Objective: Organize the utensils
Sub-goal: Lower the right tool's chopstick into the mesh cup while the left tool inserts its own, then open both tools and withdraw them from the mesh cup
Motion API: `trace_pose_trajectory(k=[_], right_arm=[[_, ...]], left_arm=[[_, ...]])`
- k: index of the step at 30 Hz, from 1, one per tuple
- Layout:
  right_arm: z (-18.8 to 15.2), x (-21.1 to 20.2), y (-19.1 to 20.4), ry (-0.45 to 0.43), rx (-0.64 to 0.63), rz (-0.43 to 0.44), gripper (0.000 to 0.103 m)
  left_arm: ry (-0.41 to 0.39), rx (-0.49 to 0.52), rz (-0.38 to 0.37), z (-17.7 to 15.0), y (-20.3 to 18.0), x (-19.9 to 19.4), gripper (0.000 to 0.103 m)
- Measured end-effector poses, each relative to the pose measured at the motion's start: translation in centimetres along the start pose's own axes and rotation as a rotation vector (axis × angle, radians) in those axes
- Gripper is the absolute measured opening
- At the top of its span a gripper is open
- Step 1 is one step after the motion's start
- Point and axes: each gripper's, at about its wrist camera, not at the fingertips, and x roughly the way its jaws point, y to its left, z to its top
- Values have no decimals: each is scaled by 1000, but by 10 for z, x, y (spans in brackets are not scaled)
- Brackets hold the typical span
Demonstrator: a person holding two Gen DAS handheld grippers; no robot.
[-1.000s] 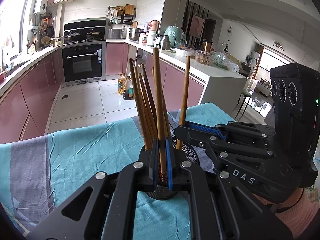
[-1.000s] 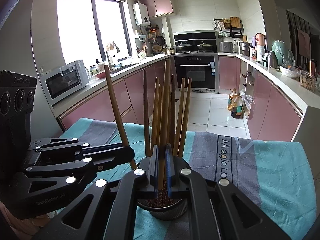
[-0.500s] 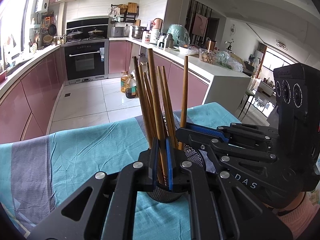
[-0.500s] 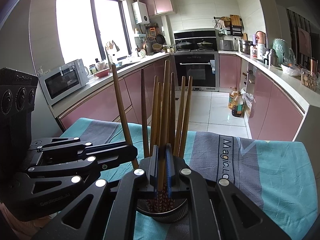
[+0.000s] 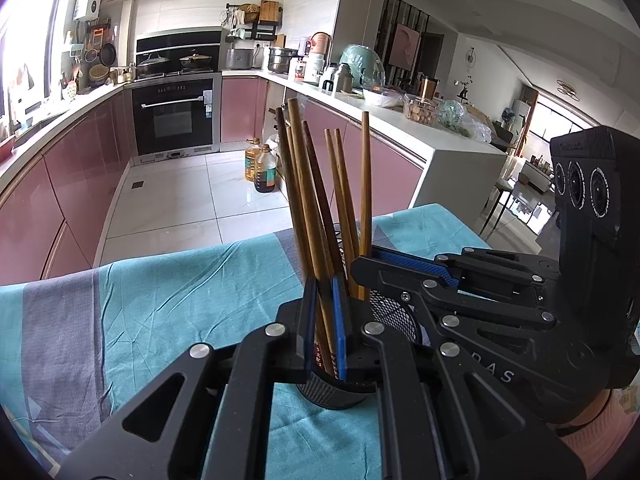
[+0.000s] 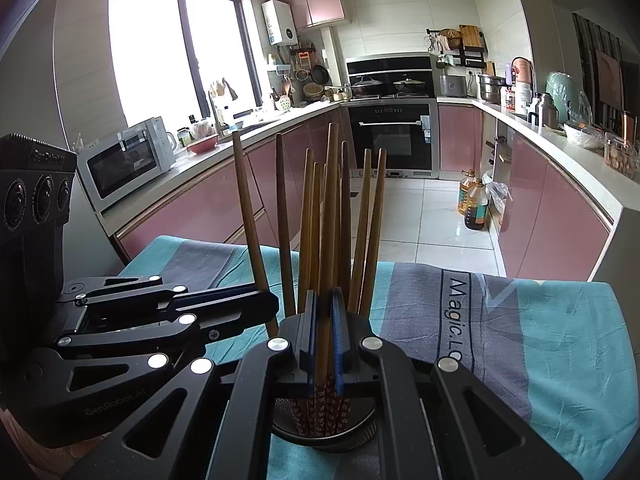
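Both held chopsticks have sunk lower into the holder since the earlier frames. On the teal and grey cloth-covered table [image 5: 160,300] stands the black mesh cylindrical utensil holder [image 5: 332,394], filled with upright brown wooden chopsticks [image 6: 312,224]. Over it, the left gripper [image 5: 323,320] pinches one wooden chopstick [image 5: 306,200]; the right gripper [image 6: 323,340] pinches another chopstick [image 6: 330,216], both ends in the holder.
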Motion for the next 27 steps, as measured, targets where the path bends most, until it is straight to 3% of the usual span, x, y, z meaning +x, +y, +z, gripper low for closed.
trace_pose_trajectory(k=[12, 15, 17, 22, 27], right_arm=[[3, 8, 2, 10, 8, -9, 6], [0, 8, 2, 14, 11, -13, 7], [-2, 8, 1, 16, 14, -15, 7], [-8, 1, -1, 12, 21, -15, 8], [-17, -15, 5, -25, 11, -4, 34]], left_arm=[[46, -26, -26, -3, 6, 15, 7], [50, -34, -25, -9, 9, 16, 11], [44, -37, -20, -12, 11, 14, 21], [23, -44, -3, -21, 20, 6, 31], [-35, -51, 37, -29, 28, -14, 52]])
